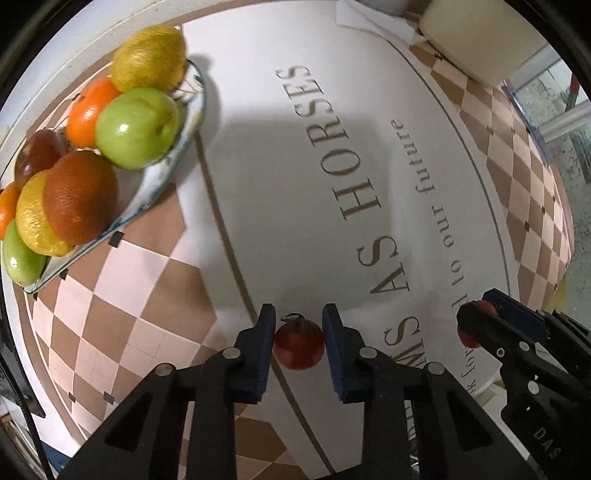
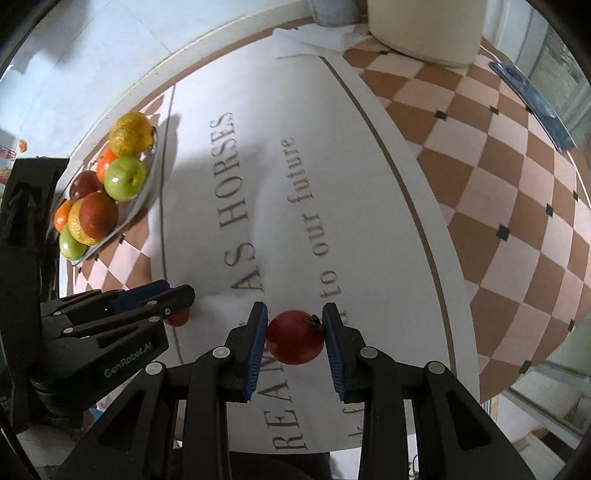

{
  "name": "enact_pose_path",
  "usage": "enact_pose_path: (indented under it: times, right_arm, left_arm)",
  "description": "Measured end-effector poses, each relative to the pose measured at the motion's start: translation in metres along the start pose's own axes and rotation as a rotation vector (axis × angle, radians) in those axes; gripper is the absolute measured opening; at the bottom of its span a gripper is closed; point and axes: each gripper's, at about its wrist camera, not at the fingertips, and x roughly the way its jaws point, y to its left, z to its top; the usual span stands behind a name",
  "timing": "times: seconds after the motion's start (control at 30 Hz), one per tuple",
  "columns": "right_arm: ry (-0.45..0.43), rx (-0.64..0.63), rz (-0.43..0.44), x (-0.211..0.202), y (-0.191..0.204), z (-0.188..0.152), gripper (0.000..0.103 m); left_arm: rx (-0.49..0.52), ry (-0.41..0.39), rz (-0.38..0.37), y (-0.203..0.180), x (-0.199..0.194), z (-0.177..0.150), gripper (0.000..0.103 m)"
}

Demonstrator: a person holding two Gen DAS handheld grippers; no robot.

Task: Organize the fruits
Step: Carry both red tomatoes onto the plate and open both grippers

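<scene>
My left gripper (image 1: 299, 345) is shut on a small red tomato (image 1: 299, 345), held above the tablecloth. My right gripper (image 2: 294, 341) is shut on another red tomato (image 2: 294, 341). Each gripper shows in the other's view: the right one (image 1: 476, 325) at the lower right with its tomato between the pads, the left one (image 2: 177, 301) at the lower left with its tomato (image 2: 177, 317) partly hidden. A glass plate (image 1: 192, 114) at the far left holds several fruits: a green apple (image 1: 137, 127), a yellow lemon (image 1: 149, 59), oranges, a dark red apple. The plate (image 2: 147, 181) also shows in the right wrist view.
The table carries a white cloth (image 1: 277, 166) with printed lettering and a pink-and-brown checked border (image 2: 498, 177). A cream container (image 2: 424, 26) and a folded white cloth (image 2: 317, 37) stand at the far edge. A blue-rimmed glass object (image 2: 535, 103) is at the far right.
</scene>
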Motion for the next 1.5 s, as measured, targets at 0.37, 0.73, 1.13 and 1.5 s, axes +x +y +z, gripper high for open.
enact_pose_path:
  times: [0.37, 0.73, 1.13, 1.5]
  right_arm:
    - [-0.02, -0.04, 0.194, -0.002, 0.054, 0.044, 0.033]
    - [0.016, -0.054, 0.207, 0.012, 0.073, 0.055, 0.033]
    - [0.006, 0.064, 0.127, 0.01, 0.004, 0.039, 0.033]
    - [-0.012, 0.067, 0.14, 0.005, 0.004, 0.038, 0.033]
  left_arm:
    - [-0.225, -0.151, -0.07, 0.098, -0.077, -0.016, 0.022]
    - [-0.355, -0.072, -0.207, 0.131, -0.069, -0.017, 0.031]
    - [-0.095, 0.106, -0.158, 0.045, -0.01, -0.002, 0.035]
    - [-0.046, 0.075, -0.073, 0.034, -0.004, 0.001, 0.027]
